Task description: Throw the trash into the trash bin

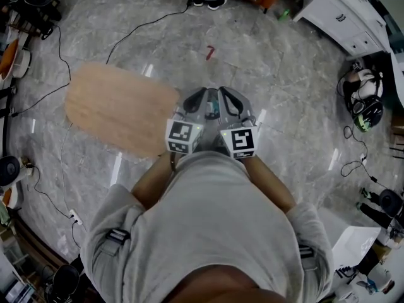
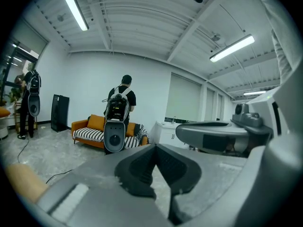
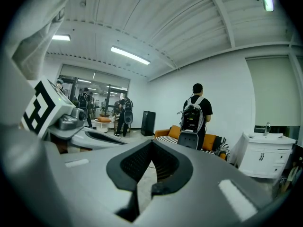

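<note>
Bright, even indoor light from long white ceiling tube lights (image 2: 73,6); streaky glare on the glossy grey marble floor (image 1: 284,93). Head view soft, pale wooden oval tabletop (image 1: 120,109) smeared. Gripper views fisheye: black corners, bent walls. Left gripper (image 2: 155,152) and right gripper (image 3: 152,148) blurry up close. Shadows faint.

I'm looking down on a grey marble floor (image 1: 284,87) with black cables (image 1: 60,55) trailing across it and a light wooden tabletop (image 1: 120,109) off to the left. Ahead, a white wall (image 2: 90,79) backs an orange sofa (image 2: 90,134) with striped cushions, with a tall black box (image 2: 60,112) to its left and a white cabinet (image 3: 262,157) to its right. Long tube lights (image 2: 232,48) run along the ribbed white ceiling (image 2: 142,22).
</note>
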